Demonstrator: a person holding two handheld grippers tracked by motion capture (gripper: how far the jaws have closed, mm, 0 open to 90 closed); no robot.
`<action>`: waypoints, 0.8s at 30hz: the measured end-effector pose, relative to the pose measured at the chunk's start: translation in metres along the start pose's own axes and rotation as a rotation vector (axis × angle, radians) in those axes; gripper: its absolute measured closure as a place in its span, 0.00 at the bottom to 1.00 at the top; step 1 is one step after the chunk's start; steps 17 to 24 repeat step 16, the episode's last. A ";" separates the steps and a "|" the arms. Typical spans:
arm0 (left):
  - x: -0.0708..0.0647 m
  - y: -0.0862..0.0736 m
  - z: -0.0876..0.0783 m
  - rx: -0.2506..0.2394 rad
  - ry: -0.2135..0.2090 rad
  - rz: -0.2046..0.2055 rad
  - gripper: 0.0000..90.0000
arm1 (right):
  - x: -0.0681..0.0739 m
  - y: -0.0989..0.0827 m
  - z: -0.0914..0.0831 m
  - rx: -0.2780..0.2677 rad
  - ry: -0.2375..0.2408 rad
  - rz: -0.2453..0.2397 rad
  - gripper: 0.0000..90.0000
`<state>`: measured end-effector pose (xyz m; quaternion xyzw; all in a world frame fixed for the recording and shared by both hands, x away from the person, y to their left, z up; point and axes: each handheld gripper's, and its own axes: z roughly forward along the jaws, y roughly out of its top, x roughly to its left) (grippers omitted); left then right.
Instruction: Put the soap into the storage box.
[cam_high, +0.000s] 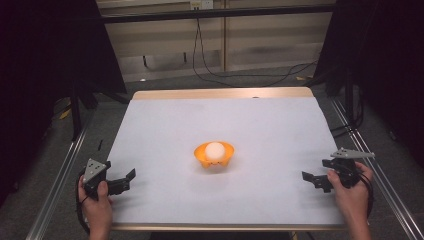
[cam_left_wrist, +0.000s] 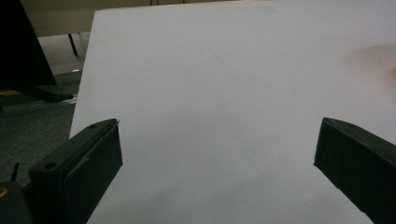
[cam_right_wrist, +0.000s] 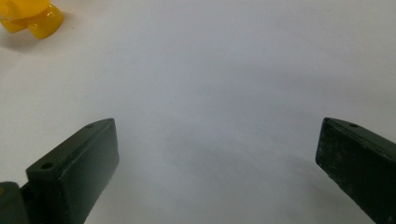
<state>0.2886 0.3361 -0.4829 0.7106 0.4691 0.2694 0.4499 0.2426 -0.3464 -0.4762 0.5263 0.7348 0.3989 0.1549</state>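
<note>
An orange bowl (cam_high: 202, 154) stands near the middle of the white table sheet (cam_high: 165, 130), and a white ball (cam_high: 215, 150) rests inside it. My left gripper (cam_high: 128, 180) sits at the table's near left edge, held by a hand, jaws wide apart with nothing between them (cam_left_wrist: 217, 149). At the near right edge my right gripper (cam_high: 310, 180) is likewise open and empty (cam_right_wrist: 217, 149). Both point inward toward the bowl and are well apart from it. A yellow-orange edge of the bowl (cam_right_wrist: 32, 18) shows at the top left of the right gripper view.
Metal rails (cam_high: 60, 175) run along both sides of the table. Black stands and curtains flank it, and cables (cam_high: 210, 70) lie on the floor beyond the wooden far edge (cam_high: 220, 93).
</note>
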 end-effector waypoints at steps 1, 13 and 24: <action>0.000 0.000 0.000 0.001 0.002 0.007 0.01 | -0.001 -0.006 -0.005 -0.017 -0.006 0.003 0.00; -0.002 0.000 0.001 0.008 0.010 0.012 0.01 | -0.008 -0.031 -0.031 -0.174 -0.027 0.032 0.00; -0.002 0.000 0.001 0.010 0.010 0.011 0.01 | -0.006 -0.033 -0.029 -0.185 -0.037 0.030 0.00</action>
